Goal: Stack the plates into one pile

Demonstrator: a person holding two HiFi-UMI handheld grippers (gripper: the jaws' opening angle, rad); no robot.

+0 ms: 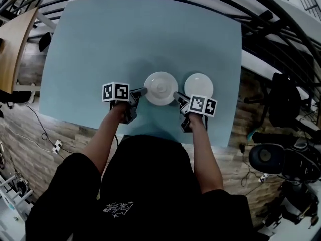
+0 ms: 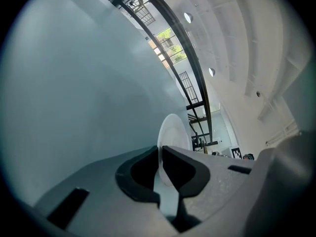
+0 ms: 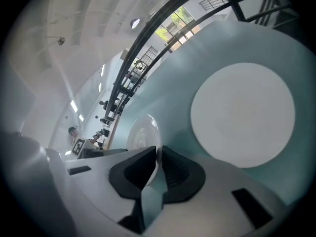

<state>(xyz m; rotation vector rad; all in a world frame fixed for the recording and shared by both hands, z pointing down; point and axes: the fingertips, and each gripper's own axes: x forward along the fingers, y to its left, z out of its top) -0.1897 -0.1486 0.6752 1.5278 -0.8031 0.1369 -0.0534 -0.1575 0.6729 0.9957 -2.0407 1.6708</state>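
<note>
Presently, the left hand-held gripper (image 1: pixel 142 91) and right hand-held gripper (image 1: pixel 177 96) clamp opposite rims of the held plate (image 1: pixel 160 88). Recommended: keep it level and centre it over the second plate (image 1: pixel 198 85) on the tabletop (image 1: pixel 100 44).

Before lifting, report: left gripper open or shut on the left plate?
Shut: the left gripper pinches the left plate rim between its jaws.
</note>
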